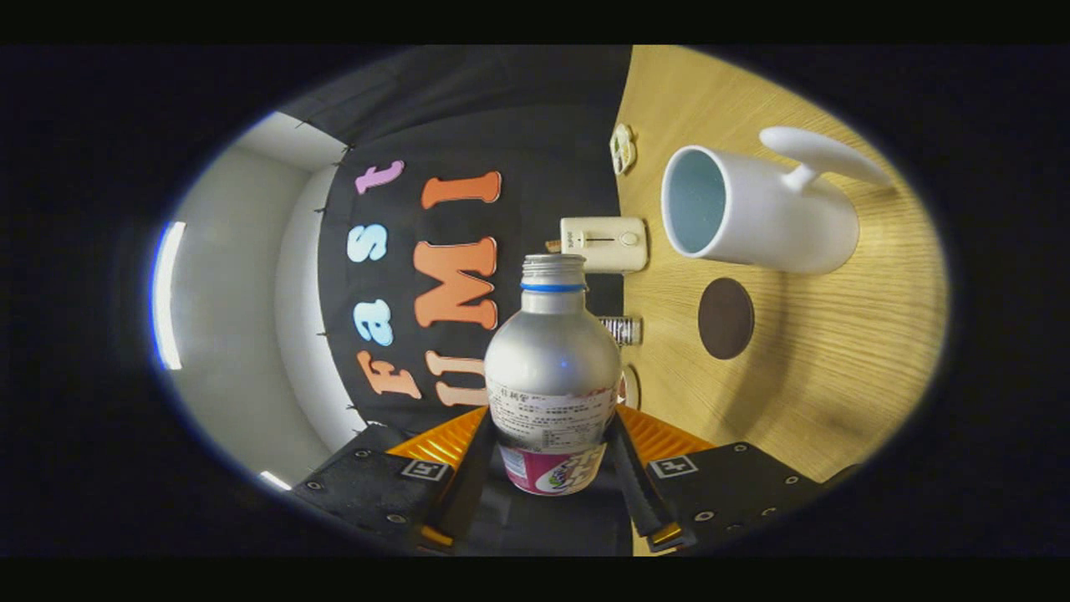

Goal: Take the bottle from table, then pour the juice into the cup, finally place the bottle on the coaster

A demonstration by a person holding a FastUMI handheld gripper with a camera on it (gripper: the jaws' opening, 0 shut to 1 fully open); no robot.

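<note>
While the gripper (552, 468) clamps the uncapped silver bottle (552, 368), its label's small print stays unreadable.

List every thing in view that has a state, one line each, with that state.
gripper: shut on the bottle, a finger on each side.
bottle: uncapped, held between the fingers, clear of the table.
cup: on the table, mouth open; contents cannot be told.
coaster: flat on the table, bare, beside the cup.
</note>
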